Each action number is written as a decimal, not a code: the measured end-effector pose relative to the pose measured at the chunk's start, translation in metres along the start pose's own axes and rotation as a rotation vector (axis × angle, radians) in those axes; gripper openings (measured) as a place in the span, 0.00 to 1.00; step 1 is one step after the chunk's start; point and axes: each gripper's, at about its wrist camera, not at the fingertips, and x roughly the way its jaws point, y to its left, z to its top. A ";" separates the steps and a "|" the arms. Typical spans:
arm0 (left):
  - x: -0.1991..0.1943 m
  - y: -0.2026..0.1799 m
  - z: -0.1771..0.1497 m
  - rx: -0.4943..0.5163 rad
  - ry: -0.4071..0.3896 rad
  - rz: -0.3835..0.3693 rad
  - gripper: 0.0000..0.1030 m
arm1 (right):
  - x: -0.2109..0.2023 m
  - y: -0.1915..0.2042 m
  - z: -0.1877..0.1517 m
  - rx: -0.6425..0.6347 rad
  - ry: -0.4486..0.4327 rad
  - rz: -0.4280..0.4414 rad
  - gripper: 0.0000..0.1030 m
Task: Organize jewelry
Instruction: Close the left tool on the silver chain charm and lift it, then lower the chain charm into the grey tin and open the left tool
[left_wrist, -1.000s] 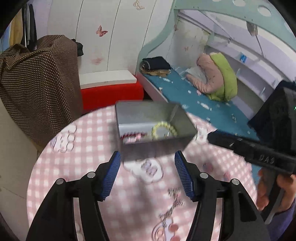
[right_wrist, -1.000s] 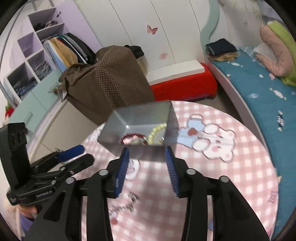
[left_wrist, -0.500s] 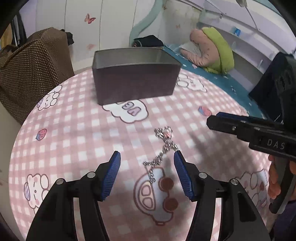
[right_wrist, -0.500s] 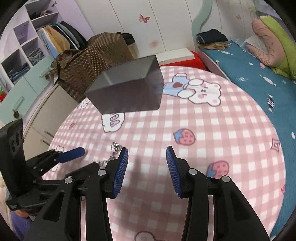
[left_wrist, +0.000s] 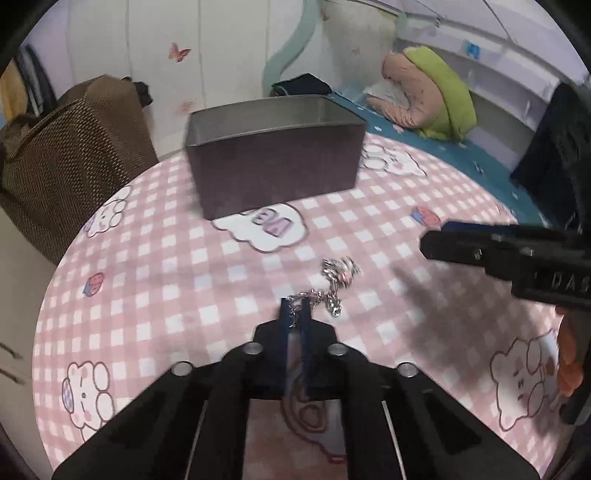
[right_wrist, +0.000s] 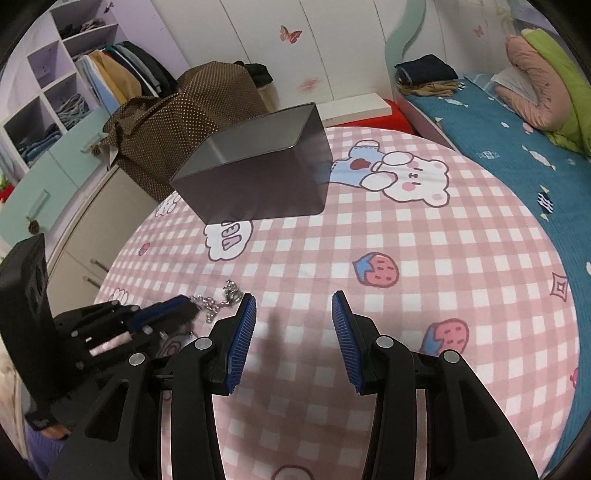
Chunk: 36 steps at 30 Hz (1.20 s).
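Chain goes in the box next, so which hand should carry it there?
Left. The left gripper has just closed on the chain, while the right gripper hangs open over bare tablecloth. The box sits just ahead.

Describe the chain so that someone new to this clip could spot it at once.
Start at the round table with the pink checked cloth, then look nearer the camera than the grey box. The chain lies there, one end pinched in the left gripper. It is the only shiny silver thing on the cloth.
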 end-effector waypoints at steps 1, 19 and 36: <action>-0.002 0.005 0.002 -0.012 -0.002 -0.007 0.02 | 0.001 0.000 0.000 0.001 0.000 0.000 0.41; -0.057 0.036 0.061 -0.081 -0.154 -0.165 0.02 | 0.007 0.023 0.017 -0.064 -0.020 0.024 0.41; -0.088 0.027 0.127 -0.032 -0.265 -0.175 0.02 | 0.001 0.028 0.050 -0.067 -0.102 0.038 0.41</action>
